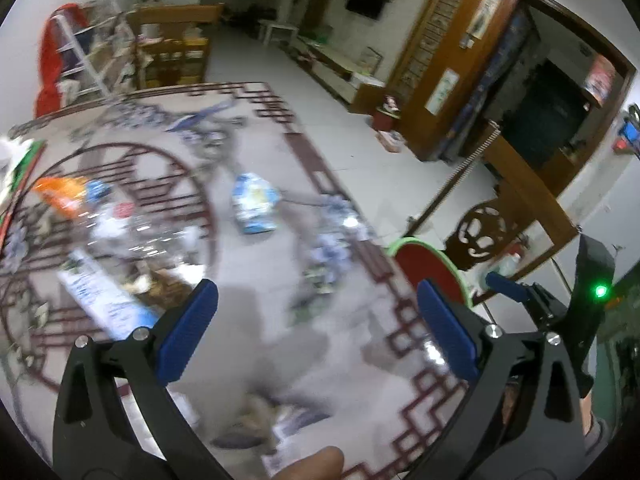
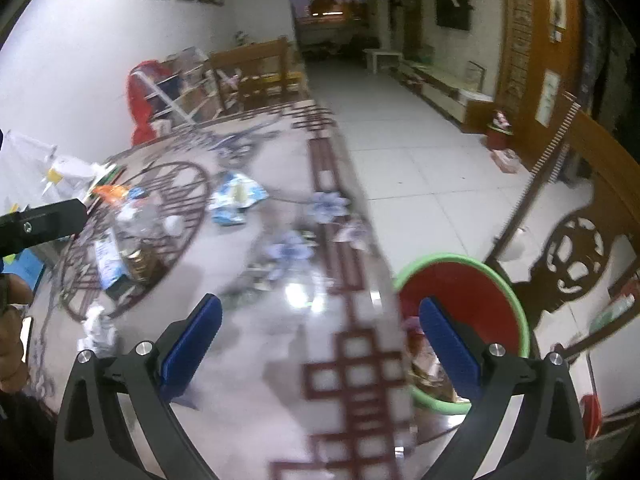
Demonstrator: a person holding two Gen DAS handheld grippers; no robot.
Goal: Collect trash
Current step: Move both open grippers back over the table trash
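Trash lies on a glossy patterned table (image 1: 280,344): a blue-white wrapper (image 1: 254,204) (image 2: 236,198), an orange wrapper (image 1: 60,194) (image 2: 110,191), a clear plastic heap (image 1: 132,232) (image 2: 140,220), a blue-white packet (image 1: 108,304) (image 2: 106,258) and crumpled white paper (image 2: 98,330). A red bin with a green rim (image 2: 464,316) (image 1: 430,270) stands below the table's right edge with some trash inside. My left gripper (image 1: 316,332) is open and empty above the table. My right gripper (image 2: 320,344) is open and empty over the table edge, next to the bin; it also shows in the left wrist view (image 1: 508,286).
A carved wooden chair (image 2: 576,256) stands right of the bin. White bags and papers (image 2: 36,160) lie at the table's left. A tiled floor (image 2: 400,152) runs back to shelves (image 2: 180,88) and a wooden bench (image 2: 256,68).
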